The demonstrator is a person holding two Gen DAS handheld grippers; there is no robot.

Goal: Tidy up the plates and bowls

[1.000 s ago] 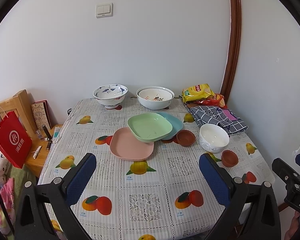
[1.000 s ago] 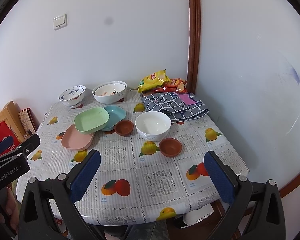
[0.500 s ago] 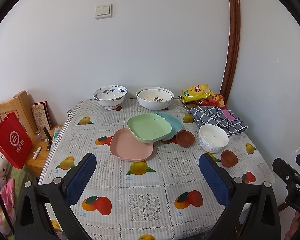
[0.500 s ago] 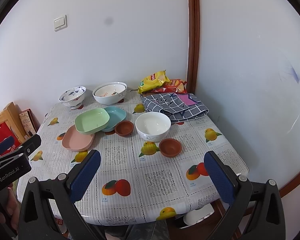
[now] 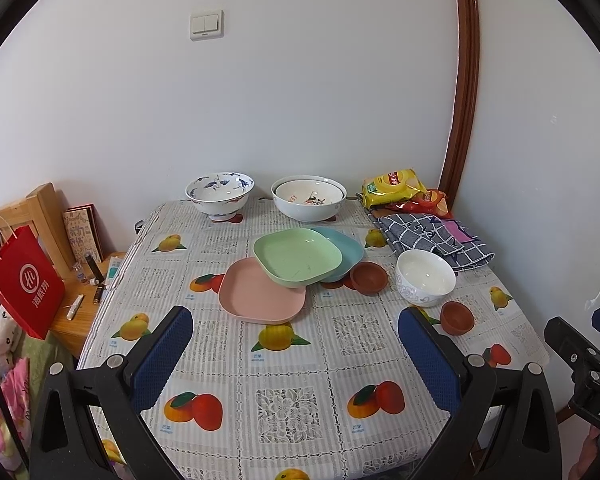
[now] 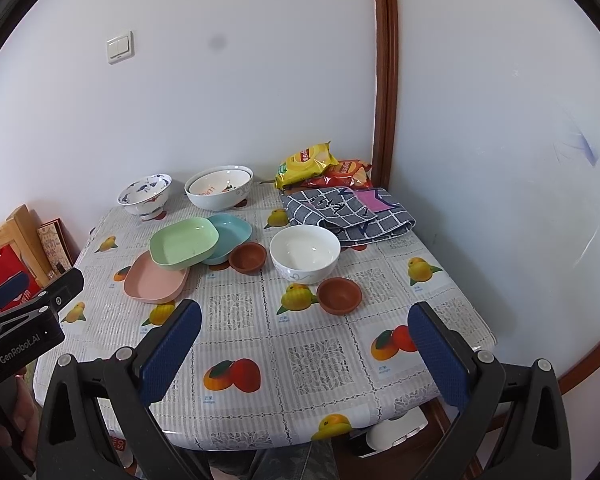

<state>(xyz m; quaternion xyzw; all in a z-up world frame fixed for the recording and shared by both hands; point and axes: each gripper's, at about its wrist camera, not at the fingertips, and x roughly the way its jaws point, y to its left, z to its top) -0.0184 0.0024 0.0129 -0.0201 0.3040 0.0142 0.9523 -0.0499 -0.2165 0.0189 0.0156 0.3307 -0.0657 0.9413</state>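
No real shift since 1s ago: both grippers, left (image 5: 294,354) & right (image 6: 304,350), agape above table (image 5: 300,400).

blue plate (image 5: 342,246) half-covered by green plate (image 5: 298,256) — red bag (image 5: 24,280) edge-cropped

Both fisheye views look forward and downward from above the near edge of the table (image 5: 300,360), facing the far white wall. The left wrist camera sits toward the near left, the right wrist camera toward the near right, each well back from the dishes. Each view catches the other hand-held gripper at its side edge: the right hand-held gripper (image 5: 588,364) in the left view, the left hand-held gripper (image 6: 24,320) in the right view. Both share nearly the whole tabletop (image 6: 300,340).
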